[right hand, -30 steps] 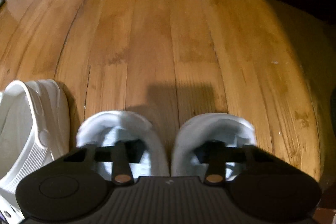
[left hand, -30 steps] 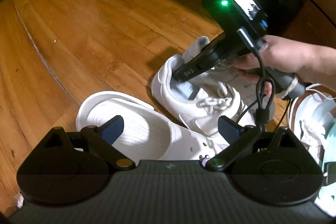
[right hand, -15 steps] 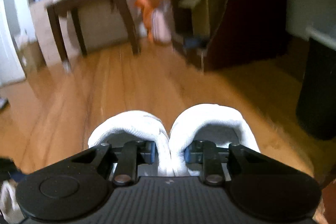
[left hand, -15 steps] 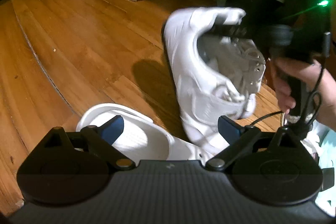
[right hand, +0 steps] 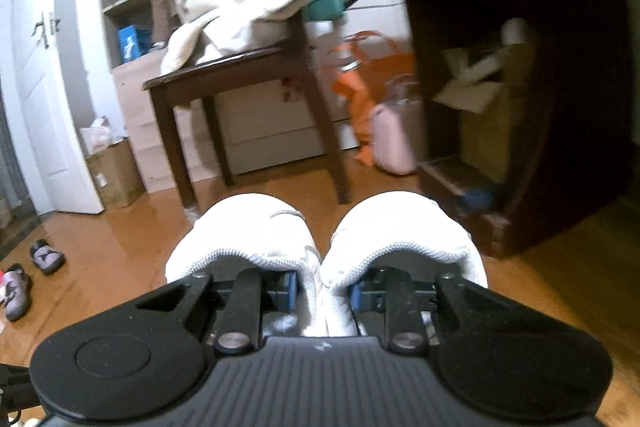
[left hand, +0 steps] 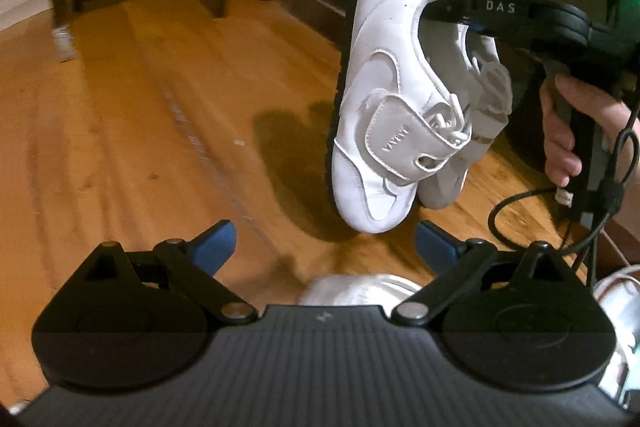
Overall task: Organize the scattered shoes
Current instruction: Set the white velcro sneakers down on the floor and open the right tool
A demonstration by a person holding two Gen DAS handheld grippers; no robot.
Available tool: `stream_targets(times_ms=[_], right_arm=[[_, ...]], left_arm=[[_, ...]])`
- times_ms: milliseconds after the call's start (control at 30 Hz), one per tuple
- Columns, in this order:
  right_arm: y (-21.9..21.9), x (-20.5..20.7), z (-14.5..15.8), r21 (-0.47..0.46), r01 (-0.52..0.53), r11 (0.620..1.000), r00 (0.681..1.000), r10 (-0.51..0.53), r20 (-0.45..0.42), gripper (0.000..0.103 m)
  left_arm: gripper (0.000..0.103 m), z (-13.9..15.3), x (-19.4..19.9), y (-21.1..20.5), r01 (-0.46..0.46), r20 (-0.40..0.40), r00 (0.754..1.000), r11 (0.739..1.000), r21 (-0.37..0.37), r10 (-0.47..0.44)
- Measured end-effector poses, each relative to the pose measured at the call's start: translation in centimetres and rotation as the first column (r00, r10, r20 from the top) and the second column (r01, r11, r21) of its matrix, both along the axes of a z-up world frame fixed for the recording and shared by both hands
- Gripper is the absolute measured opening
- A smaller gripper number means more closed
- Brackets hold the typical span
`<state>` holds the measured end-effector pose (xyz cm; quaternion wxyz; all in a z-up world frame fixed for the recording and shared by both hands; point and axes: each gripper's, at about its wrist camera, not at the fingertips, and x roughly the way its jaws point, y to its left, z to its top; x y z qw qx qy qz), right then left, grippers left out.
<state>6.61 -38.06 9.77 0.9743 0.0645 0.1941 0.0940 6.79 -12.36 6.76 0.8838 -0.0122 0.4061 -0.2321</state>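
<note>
Left wrist view: my left hand-held gripper (left hand: 325, 241) sits at the bottom centre with its blue pads spread wide and nothing between them. In the upper right of the frame the pair of white sneakers (left hand: 384, 107) hangs toes-down, well clear of the wooden floor (left hand: 120, 131), carried by my right hand-held gripper (left hand: 460, 9), whose handle my right hand (left hand: 568, 131) grips at the right edge. Another white shoe (left hand: 356, 291) shows at the bottom centre, just above the gripper body, blurred.

Right wrist view: at the lower centre my right hand-held gripper (right hand: 320, 293) is pinching the two inner heel collars of the sneakers together, one finger inside each shoe. At the far left edge a small purple pair (right hand: 28, 275) lies on the floor.

I judge this a carry. To do it well I should keep the squeeze firm and swing slowly, since both shoes hang from soft collar fabric and could slip out. Where they belong, I cannot tell.
</note>
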Motion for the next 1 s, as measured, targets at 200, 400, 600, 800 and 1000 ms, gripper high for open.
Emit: stream_targets(times_ms=[200,400,600,800,1000], right_arm=[[3.1,6.0,-1.9,0.027,-0.031,0.999,0.990,0.035,-0.136,0.024],[6.5,13.8,-3.5,-0.022,-0.016,1.000,0.931,0.007,-0.366,0.023],[9.8,21.0,-4.8,-0.071,-0.017,0.997,0.834,-0.025,-0.552,0.049],[9.9,19.6,-4.9,-0.044,-0.081,0.996,0.817,0.041,-0.576,0.050],[8.6,16.5,-4.5,0.006,-0.130,0.992,0.683,0.094,-0.724,0.050]], left_arm=[[0.097,-2.1,2.6,2.2,-0.065,-0.066,0.996,0.998,-0.024,0.063],[0.097,-3.7,4.4,2.4,-0.092,-0.130,0.988,0.995,-0.029,0.087],[0.097,-5.0,6.0,2.3,-0.108,-0.188,0.977,0.994,-0.023,0.102],[0.097,-6.0,7.5,1.9,-0.121,-0.251,0.962,0.992,-0.022,0.112],[0.097,-5.1,6.6,1.6,-0.086,-0.318,0.946,0.995,-0.051,0.066]])
